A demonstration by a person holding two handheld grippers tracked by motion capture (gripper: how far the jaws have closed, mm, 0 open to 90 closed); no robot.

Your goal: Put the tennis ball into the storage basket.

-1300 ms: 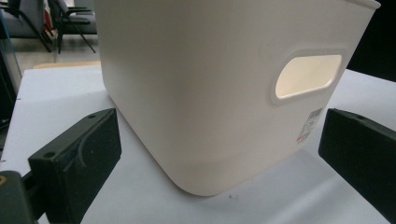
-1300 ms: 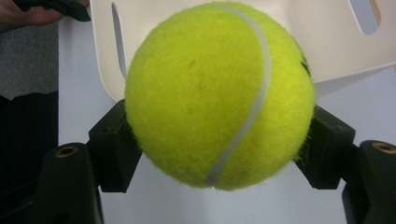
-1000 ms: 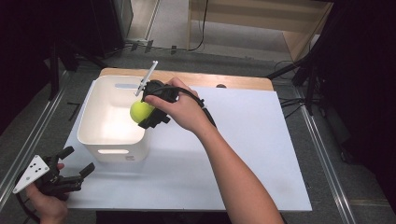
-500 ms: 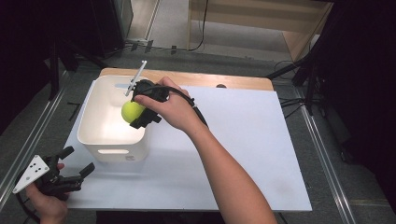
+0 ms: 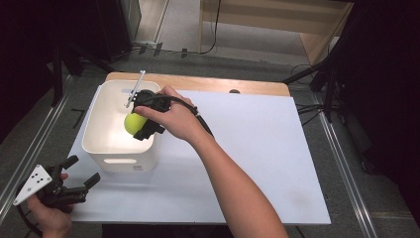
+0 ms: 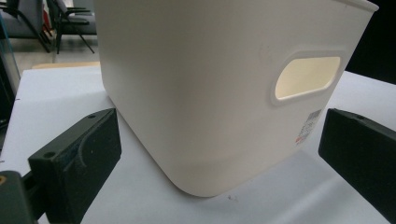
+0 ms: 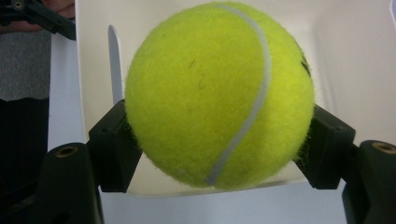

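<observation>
One tennis ball (image 5: 131,122) clamped in right hand-held gripper (image 5: 141,125) over white bin (image 5: 94,144), left hand-held gripper (image 5: 79,174) wide open, empty

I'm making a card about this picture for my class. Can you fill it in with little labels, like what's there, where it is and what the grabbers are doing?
ball: yellow-green tennis ball, clamped between the right gripper jaws
ball place: over the open bin, above its right side
bin: white, handle hole in the near wall, on the white table
left gripper: open, at the table's near left corner, holding nothing
</observation>
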